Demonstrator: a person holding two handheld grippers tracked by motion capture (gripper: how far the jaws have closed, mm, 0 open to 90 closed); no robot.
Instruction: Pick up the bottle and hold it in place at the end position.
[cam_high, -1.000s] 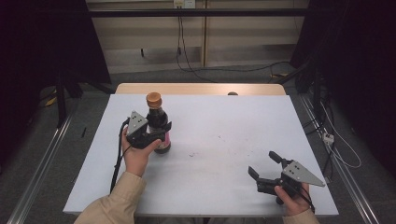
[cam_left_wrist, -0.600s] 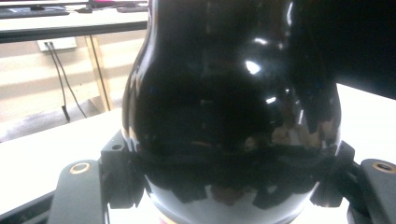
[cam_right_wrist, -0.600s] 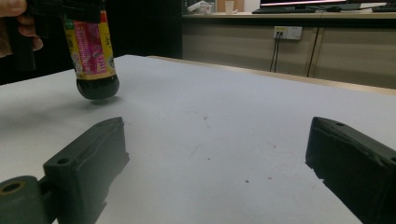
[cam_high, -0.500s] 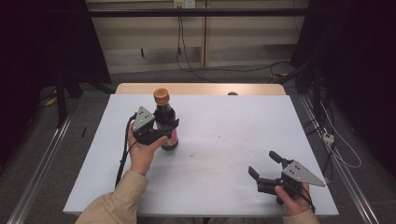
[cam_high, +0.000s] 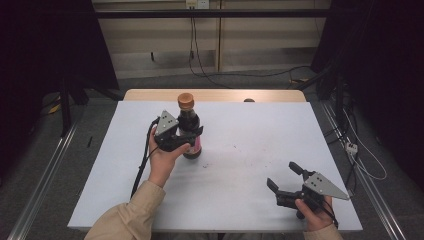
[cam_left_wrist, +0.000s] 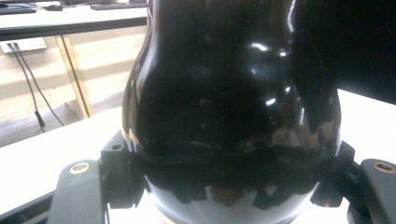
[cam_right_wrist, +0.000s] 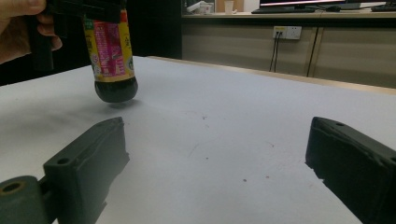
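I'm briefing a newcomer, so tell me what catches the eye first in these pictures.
A dark glass sauce bottle with an orange cap and a pink and yellow label stands out left of centre, clamped in the left hand-held gripper and lifted just off the white table, as the right gripper view shows. Near the front right corner, the right hand-held gripper waits with jaws wide open, holding nothing.

White tabletop (cam_high: 240, 200), pale wood edge along the far side.

Pretty bare up there: just a few small dark specks and faint scuffs near the middle (cam_high: 235, 147), plus a small dark thing at the far edge (cam_high: 248, 100), too tiny to make out. Bottle (cam_right_wrist: 110, 56) lifted clear off the surface, shadow underneath.
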